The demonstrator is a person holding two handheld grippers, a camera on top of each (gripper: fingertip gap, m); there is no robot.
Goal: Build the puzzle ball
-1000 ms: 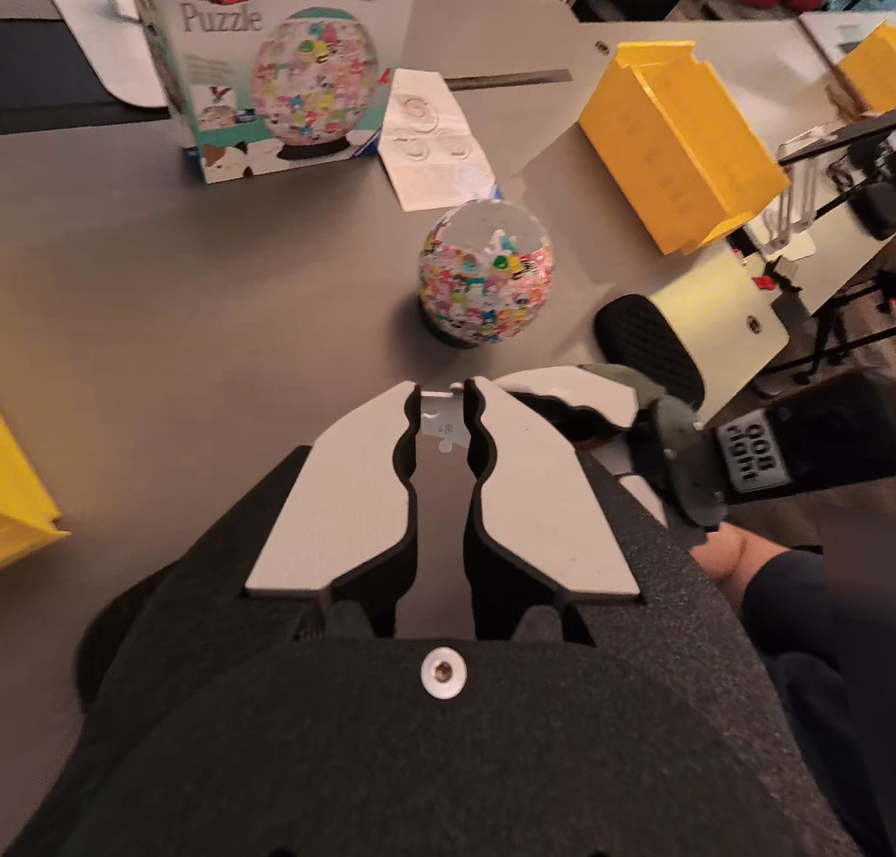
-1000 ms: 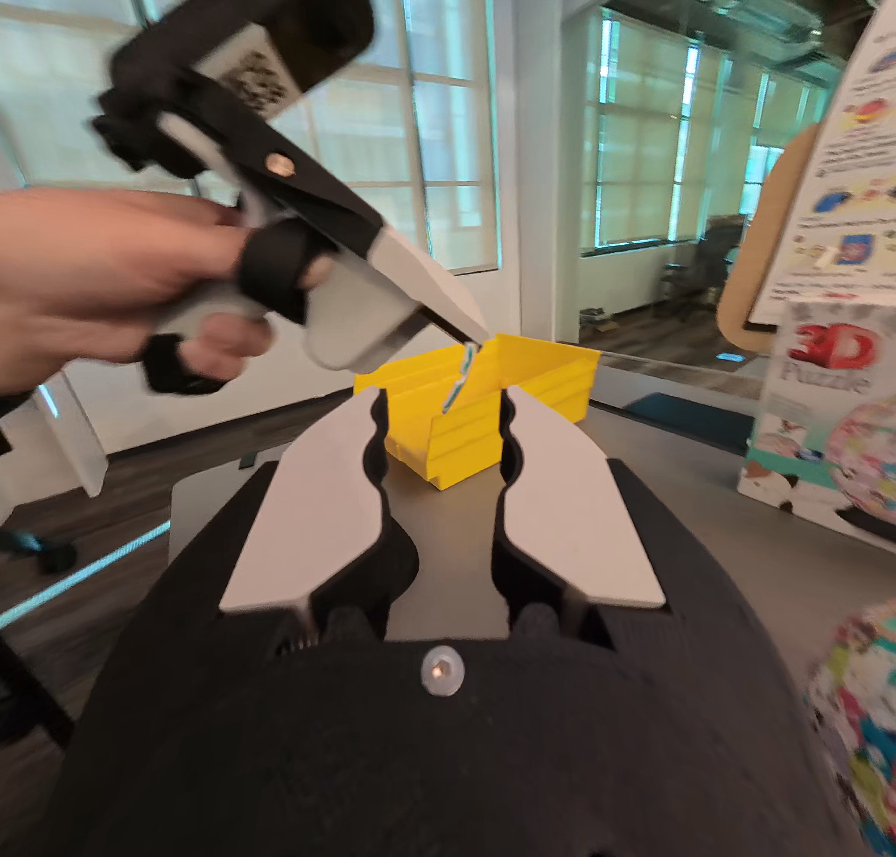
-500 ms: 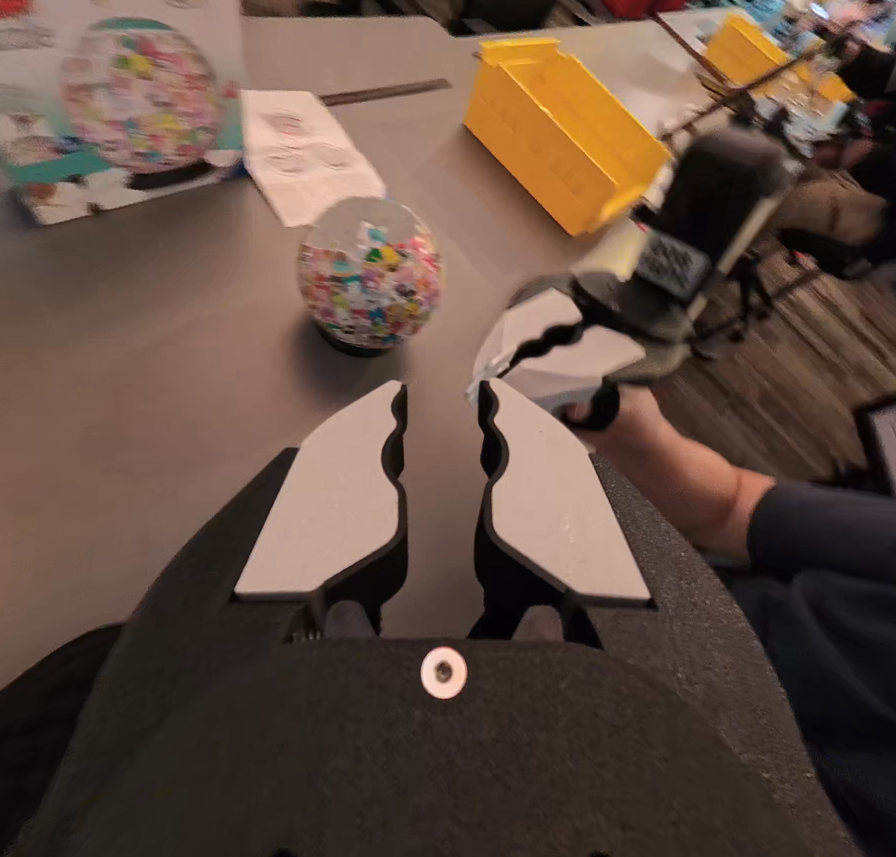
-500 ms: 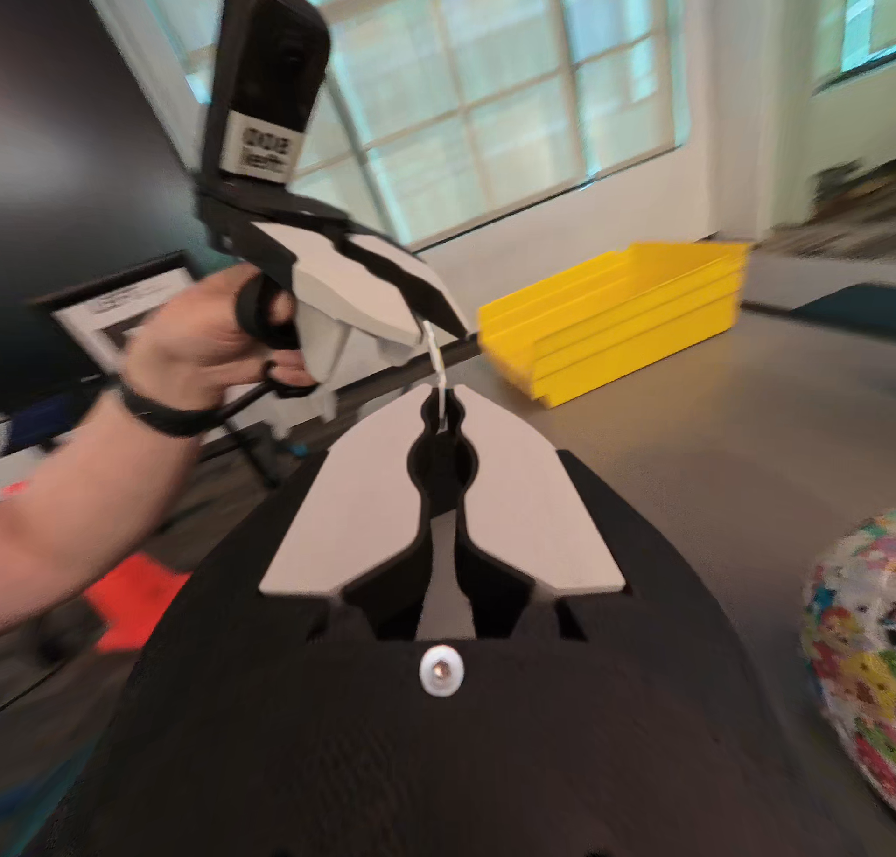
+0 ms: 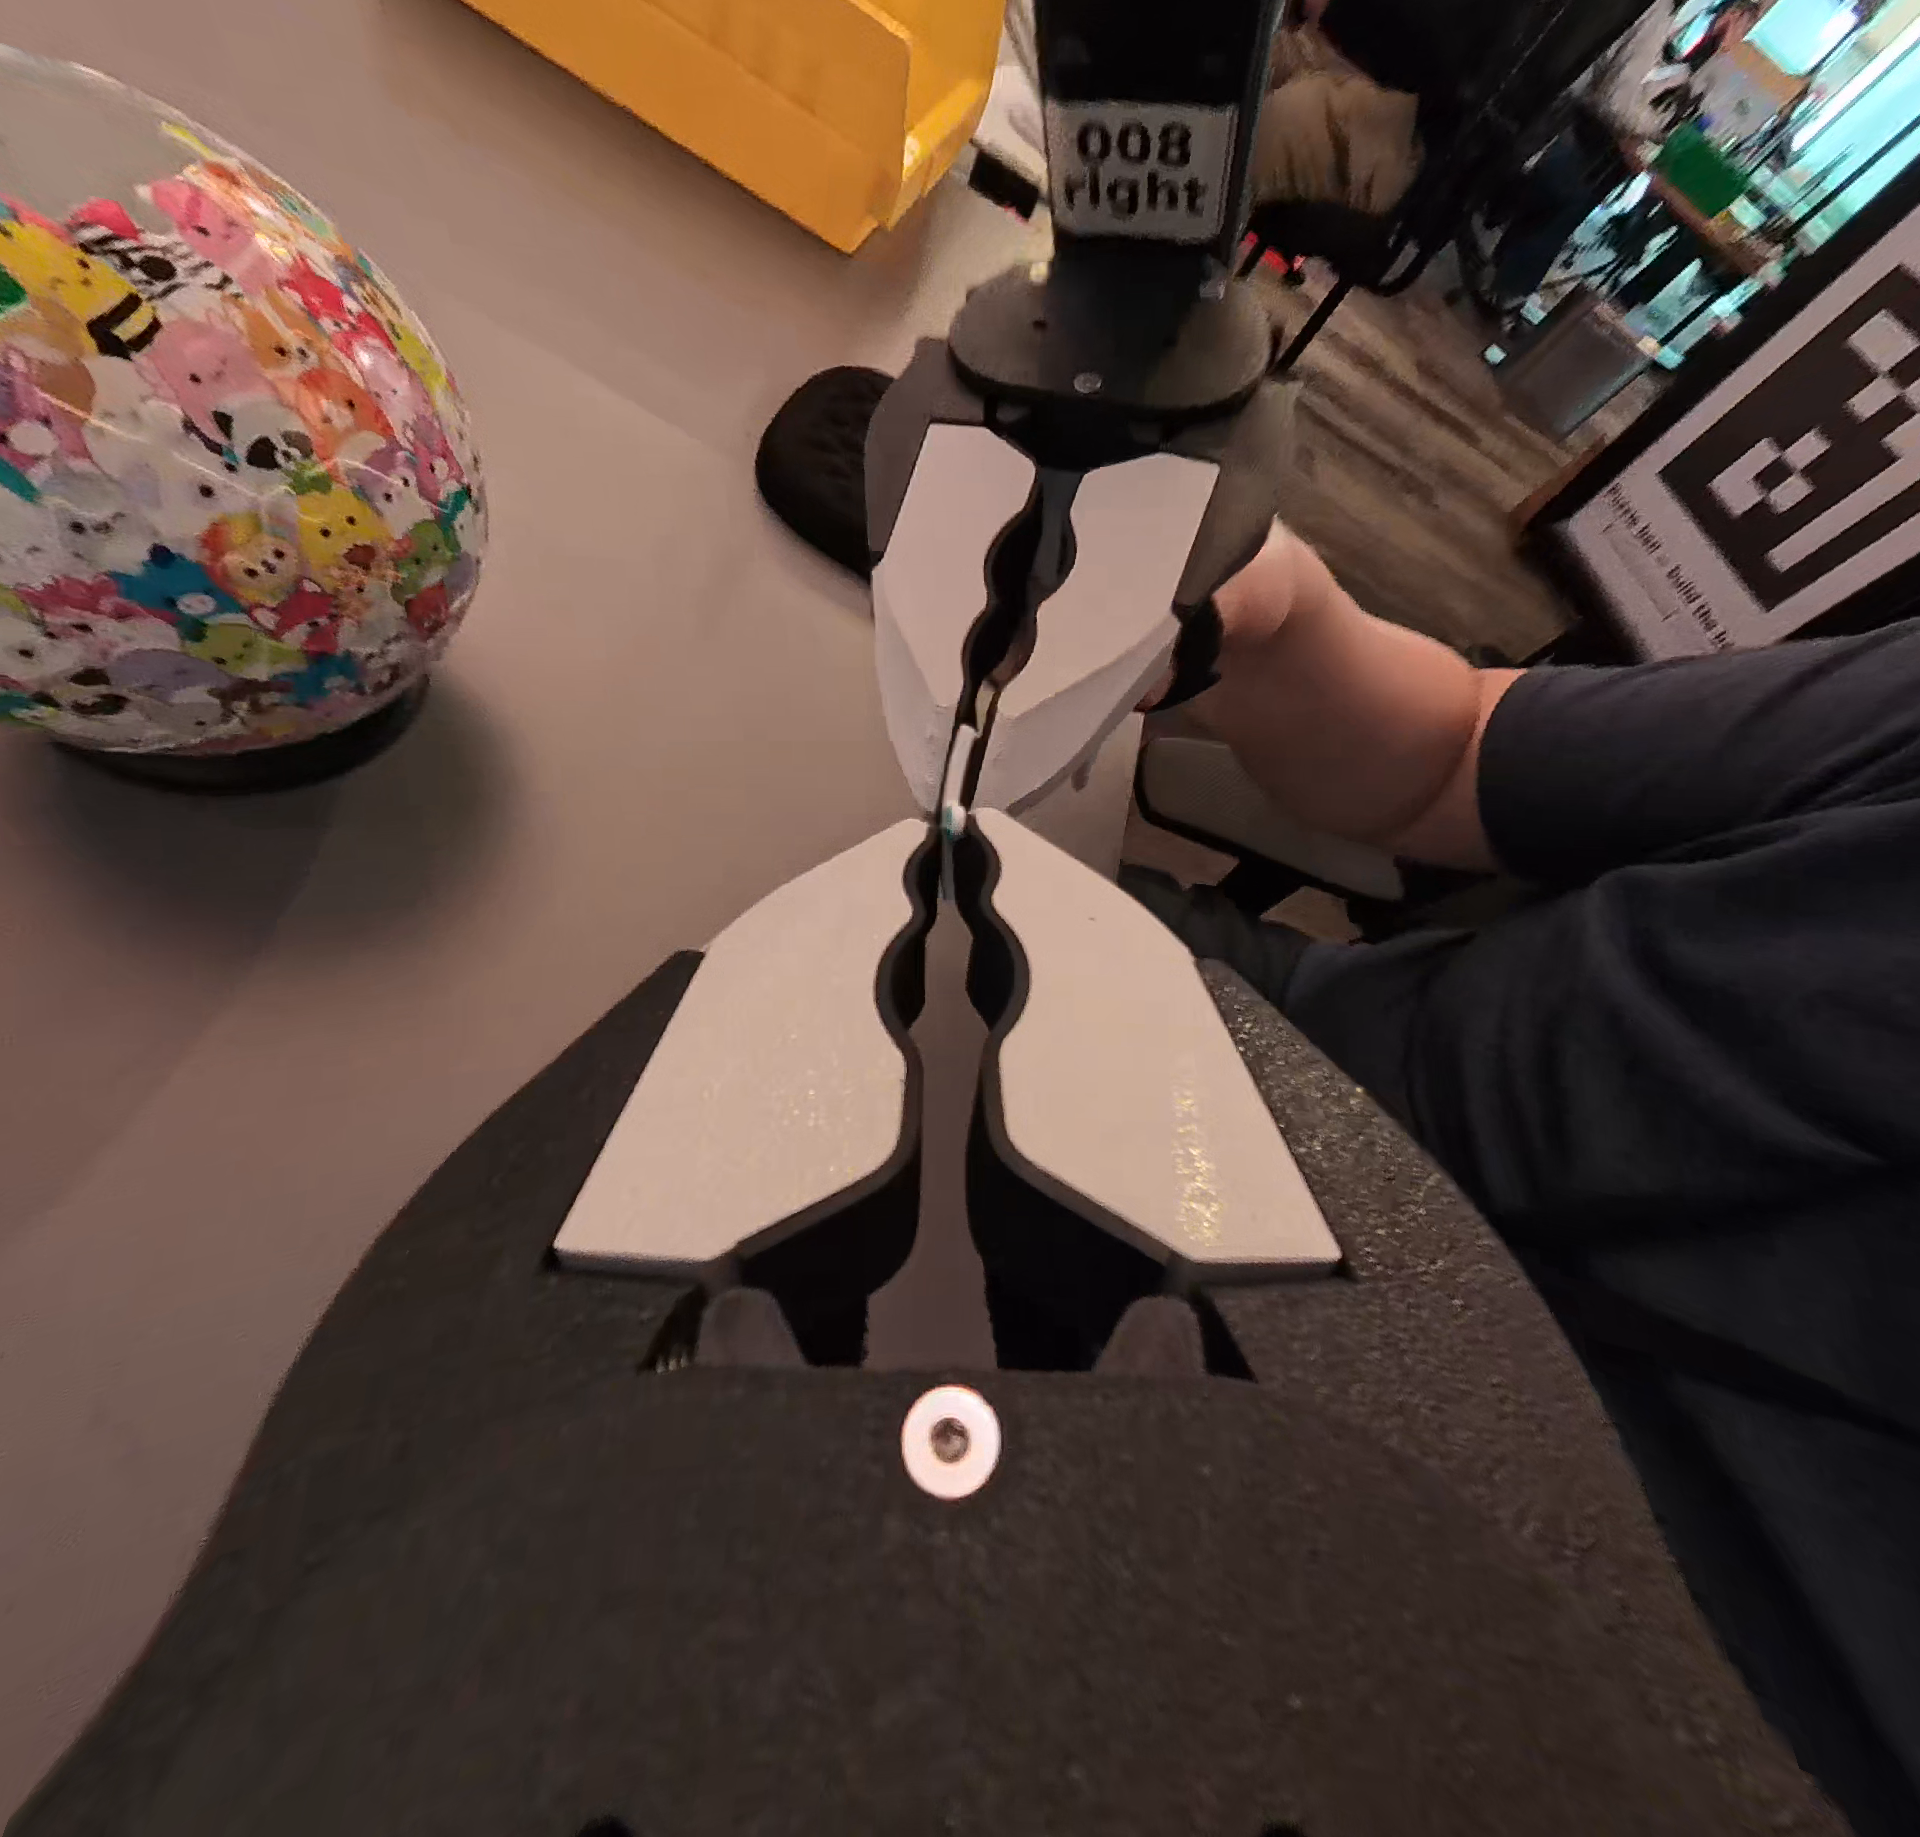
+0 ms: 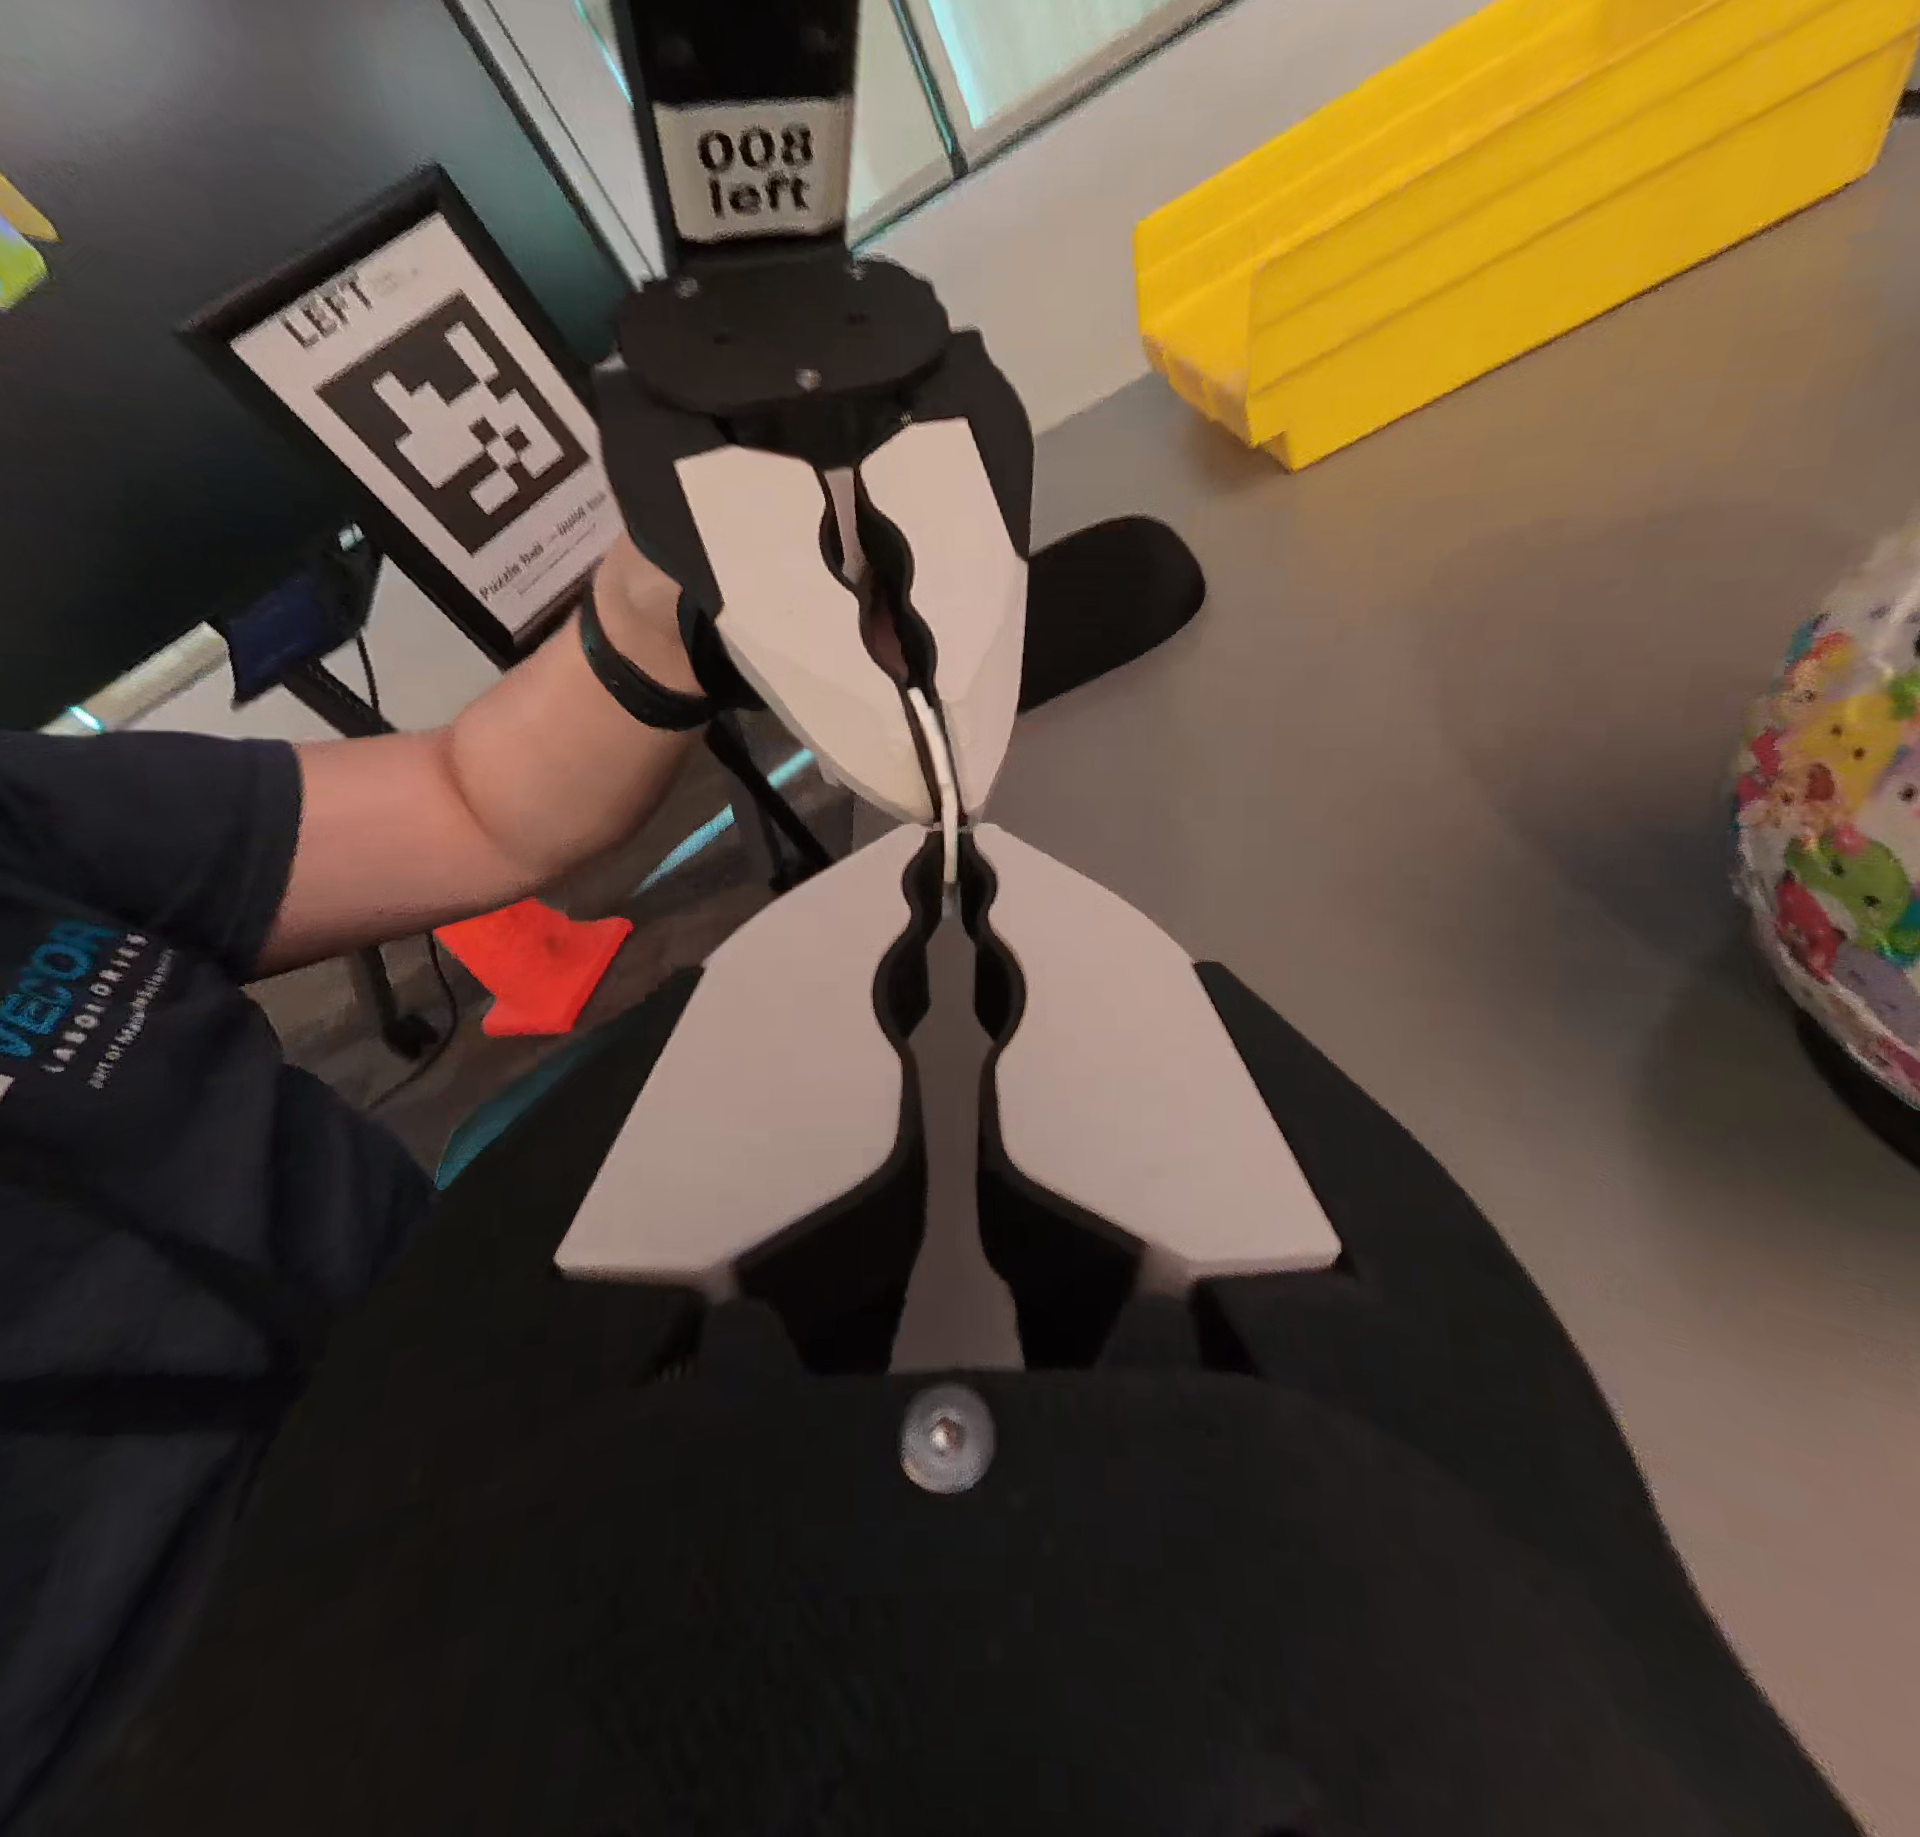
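1. Left hand-held gripper (image 5: 951, 831): fingers drawn nearly together, clamped on the near end of a thin white puzzle piece (image 5: 954, 831) seen edge-on; held above the table's front edge, tips pointing at the opposing tool. In the right wrist view it shows head-on (image 6: 943, 811), gripped by a bare forearm with a dark wristband.

2. Right hand-held gripper (image 6: 951, 837): fingers likewise nearly closed, pinching the other end of the same puzzle piece (image 6: 948, 800). In the left wrist view it faces the camera (image 5: 961, 800), tip to tip with the left one, a labelled black camera housing above it.

3. Puzzle piece: spans the small gap between the two sets of fingertips, held by both at once, clear of the table; a spot of teal shows on its edge in the left wrist view.

4. Puzzle ball (image 5: 197, 437): many-coloured sphere on a dark round stand, upright on the table (image 5: 623, 333), well apart from the piece; left of the left hand-held gripper, and at the right edge of the right wrist view (image 6: 1839, 831).

5. Black oval pad (image 5: 821, 478): flat on the table at its edge, behind the right hand-held gripper.

6. Yellow bin (image 5: 727, 52): on the table beyond the ball. A second yellow bin (image 6: 1538, 187) lies on the table in the right wrist view.

7. Framed marker cards: one with a black-and-white pattern at right (image 5: 1787, 457), one at left (image 6: 436, 416), both standing off the table
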